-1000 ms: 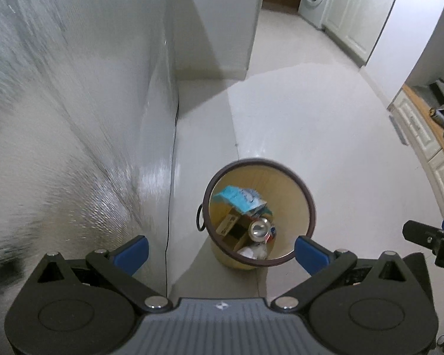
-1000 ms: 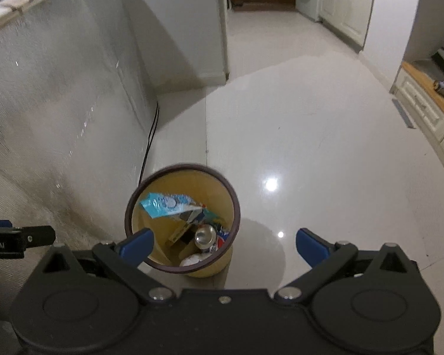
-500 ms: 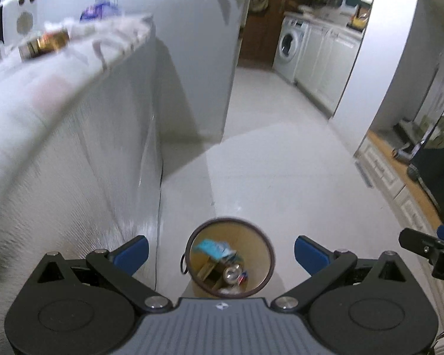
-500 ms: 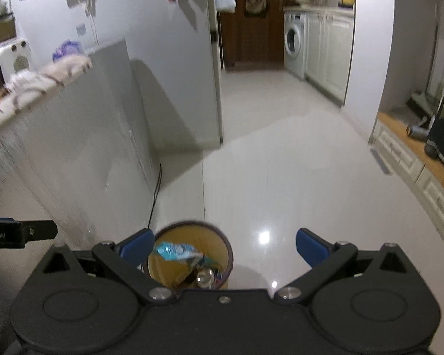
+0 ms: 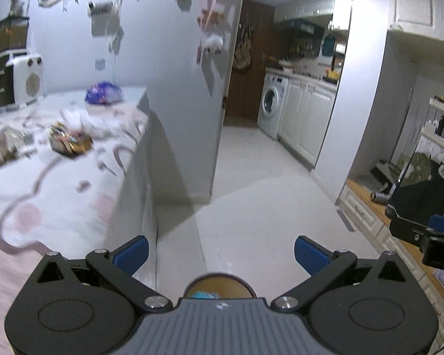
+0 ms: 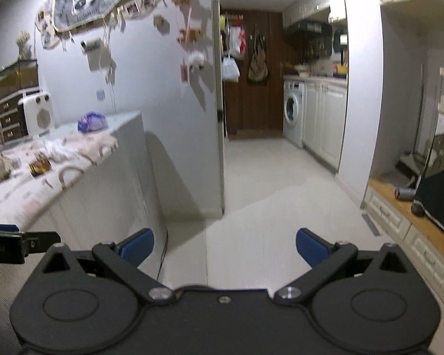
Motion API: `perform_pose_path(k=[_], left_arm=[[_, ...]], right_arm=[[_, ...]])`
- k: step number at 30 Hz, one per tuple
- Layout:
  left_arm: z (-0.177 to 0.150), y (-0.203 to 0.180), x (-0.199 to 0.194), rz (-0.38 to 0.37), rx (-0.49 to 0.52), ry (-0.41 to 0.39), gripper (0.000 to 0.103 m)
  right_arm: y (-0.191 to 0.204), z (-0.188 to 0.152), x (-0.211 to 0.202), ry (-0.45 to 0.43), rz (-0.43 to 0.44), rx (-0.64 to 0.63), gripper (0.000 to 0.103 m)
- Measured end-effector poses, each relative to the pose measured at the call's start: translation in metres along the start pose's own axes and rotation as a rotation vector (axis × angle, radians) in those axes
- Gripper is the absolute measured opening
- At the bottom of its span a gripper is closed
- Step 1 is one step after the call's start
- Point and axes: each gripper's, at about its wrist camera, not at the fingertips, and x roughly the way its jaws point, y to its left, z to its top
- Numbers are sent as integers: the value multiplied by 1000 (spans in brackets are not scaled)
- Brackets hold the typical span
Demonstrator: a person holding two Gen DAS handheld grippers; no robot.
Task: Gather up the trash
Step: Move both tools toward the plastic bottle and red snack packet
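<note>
My left gripper (image 5: 221, 254) is open and empty, held high over the floor. Just below it the rim of the yellow trash bin (image 5: 220, 282) peeks out, with a blue wrapper (image 5: 203, 295) inside. My right gripper (image 6: 224, 248) is open and empty too. Trash lies on the counter at the left: a crumpled gold-brown wrapper (image 5: 69, 143), white scraps (image 5: 103, 124) and a purple bag (image 5: 103, 96). The wrapper (image 6: 40, 165) and purple bag (image 6: 92, 122) also show in the right wrist view. The right gripper's finger shows at the left view's right edge (image 5: 411, 233).
The counter (image 5: 59, 195) has a patterned cloth and a white heater (image 5: 26, 78) at the back. A grey wall (image 5: 177, 88) stands ahead. A tiled floor (image 6: 266, 207) leads to a washing machine (image 6: 293, 115) and white cabinets. A low wooden bench (image 6: 405, 207) is at the right.
Both grippers have risen and tilted up from looking down into the bin. The bin has slid to the bottom edge and the counter top has come into view. Both stay open.
</note>
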Motion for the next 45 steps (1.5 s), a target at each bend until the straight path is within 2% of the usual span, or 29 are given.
perform_pose_path(k=[6,15,26,31,36,45], left_arm=[[17,14,-41,39,9,-80,103],[35,51,-76,121,43,-153,103],[59,138,-95,240,62,-188,103],[74,190,-92,315,20,-190,103],[100,238,-77,373,-13,-180,103],[153,292,-16,358,-8,-134,103]], right_arm=[[14,18,-22,-73,19,0,103],[54,29,-31,-148,74,18,103],[110,38,-9,-160,125,29,103],[134,43,1,-165,147,63,103],[163,46,15,-148,168,35,103],[200,56,45,-120,225,34,103]])
